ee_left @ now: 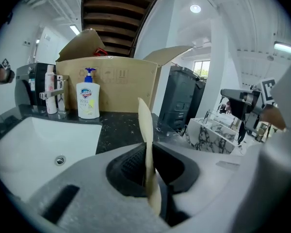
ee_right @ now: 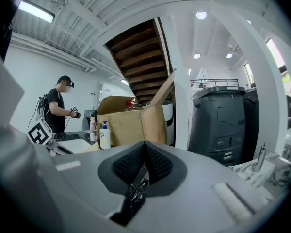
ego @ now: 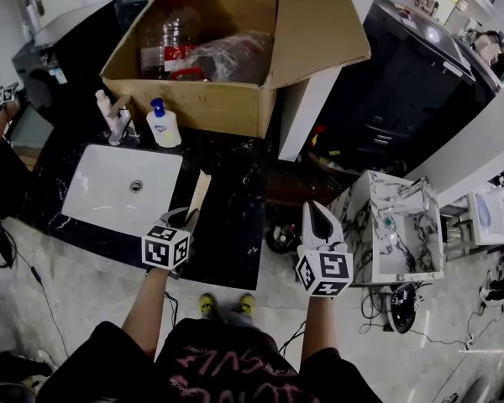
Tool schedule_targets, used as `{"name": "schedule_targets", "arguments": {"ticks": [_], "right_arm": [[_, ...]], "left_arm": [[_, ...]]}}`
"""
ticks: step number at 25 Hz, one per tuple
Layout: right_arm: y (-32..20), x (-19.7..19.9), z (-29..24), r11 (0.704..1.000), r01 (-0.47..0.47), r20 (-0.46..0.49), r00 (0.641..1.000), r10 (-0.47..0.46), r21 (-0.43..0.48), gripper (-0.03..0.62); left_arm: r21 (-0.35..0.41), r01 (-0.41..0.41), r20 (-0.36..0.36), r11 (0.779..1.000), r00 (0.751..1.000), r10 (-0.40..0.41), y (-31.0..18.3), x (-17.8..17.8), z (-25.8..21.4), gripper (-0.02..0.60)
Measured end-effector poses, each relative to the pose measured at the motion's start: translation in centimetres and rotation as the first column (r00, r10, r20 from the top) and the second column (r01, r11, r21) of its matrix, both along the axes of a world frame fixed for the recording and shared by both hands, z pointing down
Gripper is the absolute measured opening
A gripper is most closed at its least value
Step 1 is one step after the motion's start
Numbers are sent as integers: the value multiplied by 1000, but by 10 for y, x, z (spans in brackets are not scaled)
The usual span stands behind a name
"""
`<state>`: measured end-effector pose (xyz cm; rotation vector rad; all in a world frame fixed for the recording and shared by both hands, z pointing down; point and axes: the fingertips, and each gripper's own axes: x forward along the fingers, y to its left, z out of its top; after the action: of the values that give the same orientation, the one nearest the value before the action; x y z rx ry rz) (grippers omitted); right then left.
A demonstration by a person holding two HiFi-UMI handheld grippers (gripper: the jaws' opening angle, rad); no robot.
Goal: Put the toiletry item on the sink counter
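My left gripper (ego: pixel 187 217) is shut on a thin, flat, pale tan toiletry item (ego: pixel 200 193). The item sticks forward over the black marbled sink counter (ego: pixel 231 233), just right of the white basin (ego: pixel 122 187). In the left gripper view the item (ee_left: pixel 145 125) stands on edge between the pads of the left gripper (ee_left: pixel 148 171). My right gripper (ego: pixel 317 211) hangs to the right of the counter, over the floor. Its jaws are shut with nothing between them, as the right gripper view also shows for the right gripper (ee_right: pixel 144 152).
A white pump soap bottle (ego: pixel 163 124), a faucet (ego: pixel 118 124) and a small pale bottle (ego: pixel 103 103) stand behind the basin. An open cardboard box (ego: pixel 210 99) with bottles fills the counter's back. A marble-patterned open box (ego: pixel 395 225) sits lower right. A person (ee_right: pixel 56 110) stands at far left.
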<state>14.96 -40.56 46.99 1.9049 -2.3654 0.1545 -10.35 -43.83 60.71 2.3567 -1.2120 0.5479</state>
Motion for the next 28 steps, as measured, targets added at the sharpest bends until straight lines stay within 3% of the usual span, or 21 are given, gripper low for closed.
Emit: {"name": "schedule_targets", "arguments": {"ticks": [9,17,28], "right_arm": [[1,8,19,999,-10,-15,1000,9,-47,12],[-3,14,28,998,-7,-16,1000,6,-62,12],[-6,17,27,998,3,-2,1000,-3,-61,12]], "left_arm": [[-62,12,22,998,1000,-11,-1,1,29,35],[-70,24,62,997,998,-20,-6,1,39,40],[-65,33,42,997,999,-30,-5,0,34,92]]}}
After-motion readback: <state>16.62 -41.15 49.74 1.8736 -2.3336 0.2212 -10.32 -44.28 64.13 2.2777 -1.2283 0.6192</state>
